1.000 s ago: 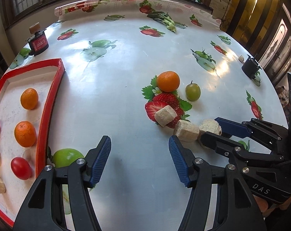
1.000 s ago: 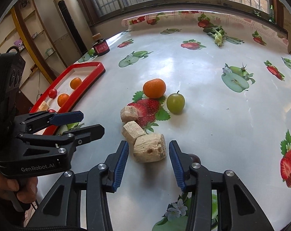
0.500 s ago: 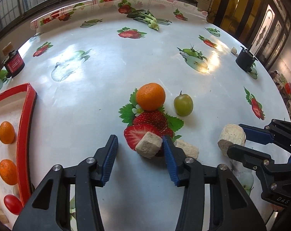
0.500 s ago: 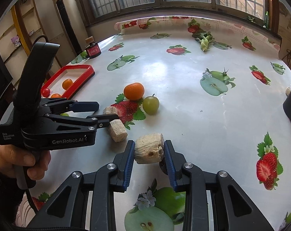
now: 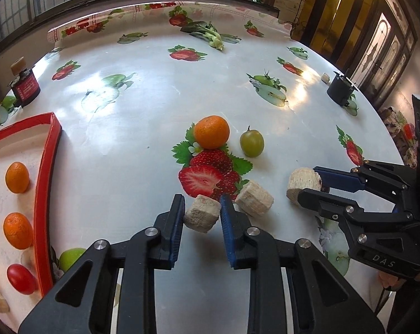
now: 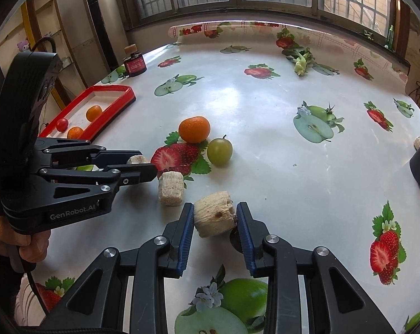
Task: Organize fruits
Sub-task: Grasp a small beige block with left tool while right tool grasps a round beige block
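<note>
Far left of the left-wrist view: red tray [image 5: 47, 192] holding two oranges [image 5: 17, 177], a red tomato [image 5: 20, 279] and pale chunks at its lower edge; a green fruit [image 5: 71, 257] just outside the rim. Upper left: small red jar [image 5: 26, 89] with a cork-like top.

Lower centre: left gripper [image 5: 201, 217] pinching a pale chunk [image 5: 201, 217], blue pads pressed on both its sides, jaws having just been closing. A second chunk [image 5: 254, 198] lying on the tablecloth [image 5: 143, 111] just right of it. Above these, an orange [image 5: 211, 132] on the strawberry print, with a green plum-like fruit [image 5: 251, 143] just beside, apart.

Right: right gripper [image 6: 215, 217] clamped on a bigger pale chunk [image 6: 214, 217], jaws having just been closing a little; in the right-wrist view, chunk raised off the cloth. Upper right: small black container [image 5: 340, 91], contents not visible.

Against a second ago: left claw then spread wide over bare cloth, nothing between the pads; three chunks bunched together then, now separated, one in each claw.
</note>
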